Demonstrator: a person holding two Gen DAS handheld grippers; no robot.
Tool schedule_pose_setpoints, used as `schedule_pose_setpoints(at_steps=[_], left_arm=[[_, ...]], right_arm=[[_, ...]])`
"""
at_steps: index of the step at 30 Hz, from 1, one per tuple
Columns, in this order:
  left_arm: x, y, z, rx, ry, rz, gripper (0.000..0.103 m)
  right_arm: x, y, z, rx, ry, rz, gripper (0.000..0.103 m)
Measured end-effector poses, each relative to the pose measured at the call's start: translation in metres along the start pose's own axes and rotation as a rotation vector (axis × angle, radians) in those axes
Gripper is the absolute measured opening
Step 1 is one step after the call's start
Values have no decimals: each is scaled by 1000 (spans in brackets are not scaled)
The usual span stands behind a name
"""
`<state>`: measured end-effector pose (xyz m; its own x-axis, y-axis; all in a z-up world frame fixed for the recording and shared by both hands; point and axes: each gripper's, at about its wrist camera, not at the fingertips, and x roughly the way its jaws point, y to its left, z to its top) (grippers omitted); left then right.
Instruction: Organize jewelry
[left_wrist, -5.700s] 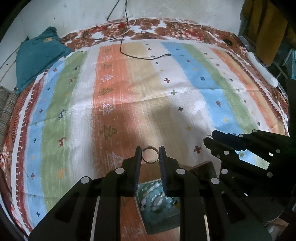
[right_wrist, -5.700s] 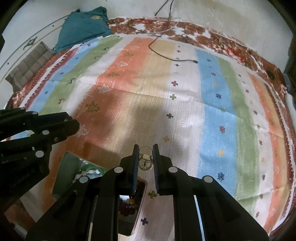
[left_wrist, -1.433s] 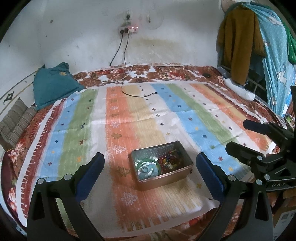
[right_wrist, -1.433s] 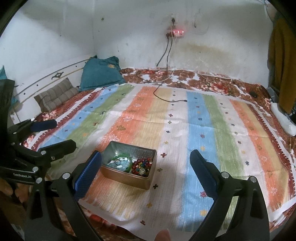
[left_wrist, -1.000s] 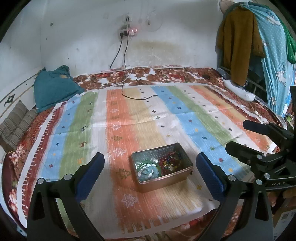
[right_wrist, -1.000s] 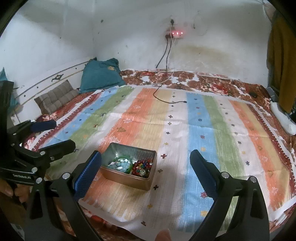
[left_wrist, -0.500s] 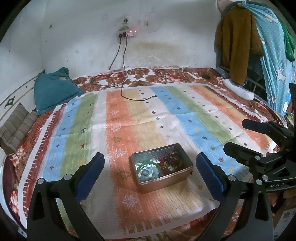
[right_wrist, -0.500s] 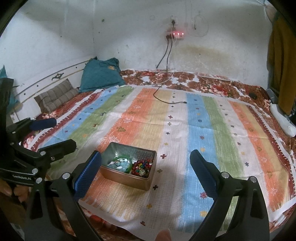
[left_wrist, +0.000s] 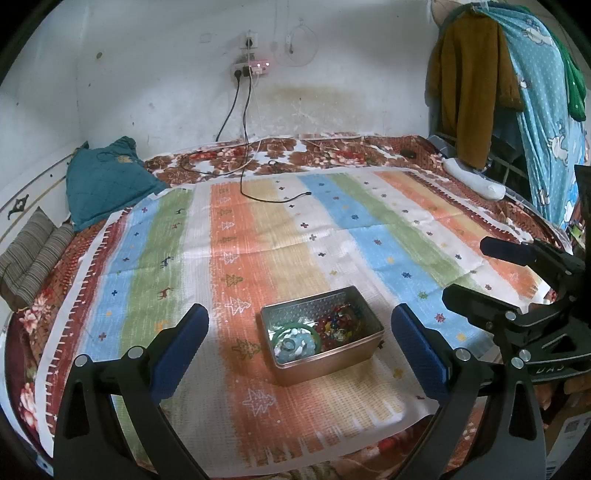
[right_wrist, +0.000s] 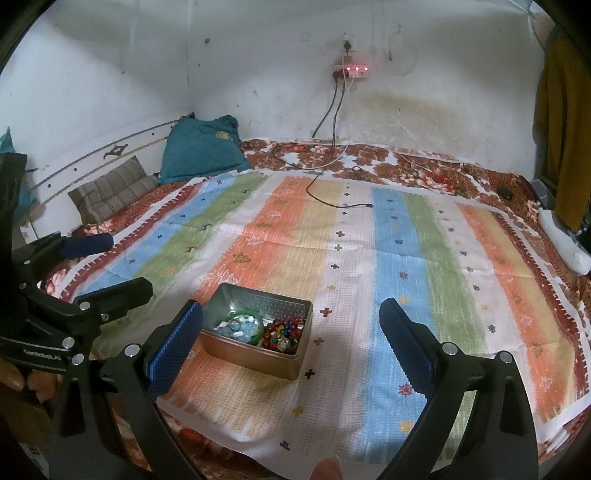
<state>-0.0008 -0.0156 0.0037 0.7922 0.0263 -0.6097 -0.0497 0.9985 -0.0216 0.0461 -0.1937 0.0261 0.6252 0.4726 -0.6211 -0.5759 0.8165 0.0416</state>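
A rectangular metal tin (left_wrist: 360, 353) stands on the striped bedspread near the bed's front edge. It also shows in the right wrist view (right_wrist: 243, 354). Inside lie a green bangle with pale stones (left_wrist: 295, 341) and a heap of coloured beads (left_wrist: 338, 325); the same bangle (right_wrist: 242, 325) and beads (right_wrist: 282, 330) show in the right wrist view. My left gripper (left_wrist: 299, 330) is open wide and empty, held back above the tin. My right gripper (right_wrist: 291, 326) is open wide and empty too. Each gripper shows at the side of the other's view.
A striped bedspread (left_wrist: 280, 236) covers the bed. A teal pillow (left_wrist: 103, 181) and a striped cushion (left_wrist: 33, 254) lie at the back left. A black charger cable (left_wrist: 273, 197) trails from a wall socket. Clothes (left_wrist: 480, 85) hang at the right.
Both grippers, earlier shut on small rings over the tin, are open and empty, pulled back and up from it. Over the last second they barely moved.
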Motion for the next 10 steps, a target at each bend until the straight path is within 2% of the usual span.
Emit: schedule_pose_setpoints(at_steps=[10], left_arm=[[1,-1,1,2,0,-11,97]], right_arm=[[-1,-1,-1,-3,-2,-1,97]])
